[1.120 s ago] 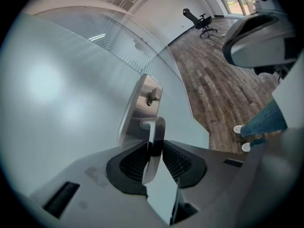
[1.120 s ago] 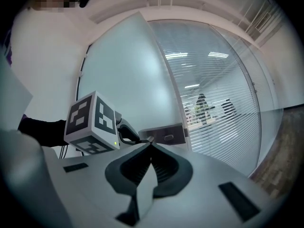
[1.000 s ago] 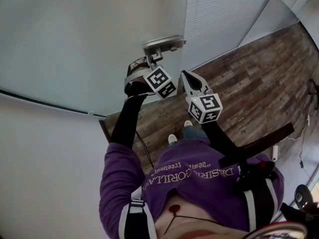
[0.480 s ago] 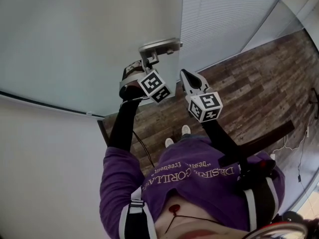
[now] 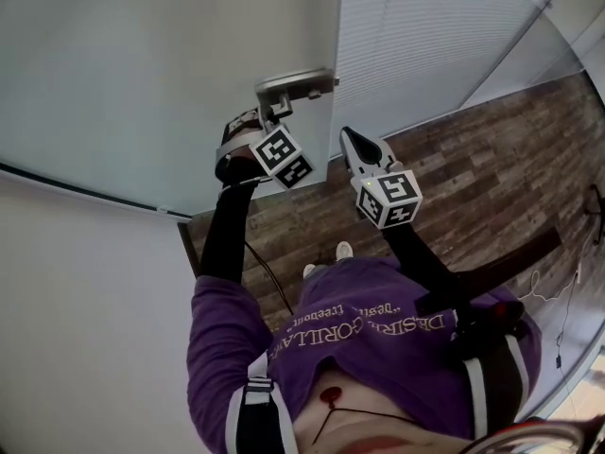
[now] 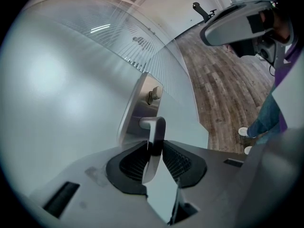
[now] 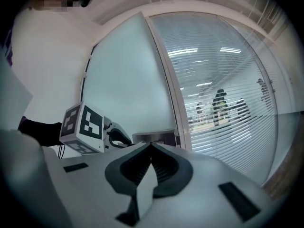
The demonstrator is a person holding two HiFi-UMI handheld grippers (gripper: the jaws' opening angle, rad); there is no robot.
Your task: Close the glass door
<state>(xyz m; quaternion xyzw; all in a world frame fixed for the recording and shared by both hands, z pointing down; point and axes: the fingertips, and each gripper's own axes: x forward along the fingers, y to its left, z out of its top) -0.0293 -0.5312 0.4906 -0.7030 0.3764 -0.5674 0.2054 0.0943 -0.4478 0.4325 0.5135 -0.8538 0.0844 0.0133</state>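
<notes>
The left gripper (image 6: 153, 145) has its jaws clamped on the silver metal lever handle (image 6: 153, 127), which sits on a brushed steel plate (image 6: 137, 108) at the free edge of the frosted glass door (image 6: 57, 80). The right gripper (image 7: 151, 145) hangs empty just beside that edge, jaws together. The door's edge lies close to the slatted glass panel (image 7: 223, 94); whether it has seated I cannot tell. To finish well, swing the door by the handle in one steady arc, with the grip square on the lever so it neither slips nor turns down, and ease off near the frame so the glass does not slam
</notes>
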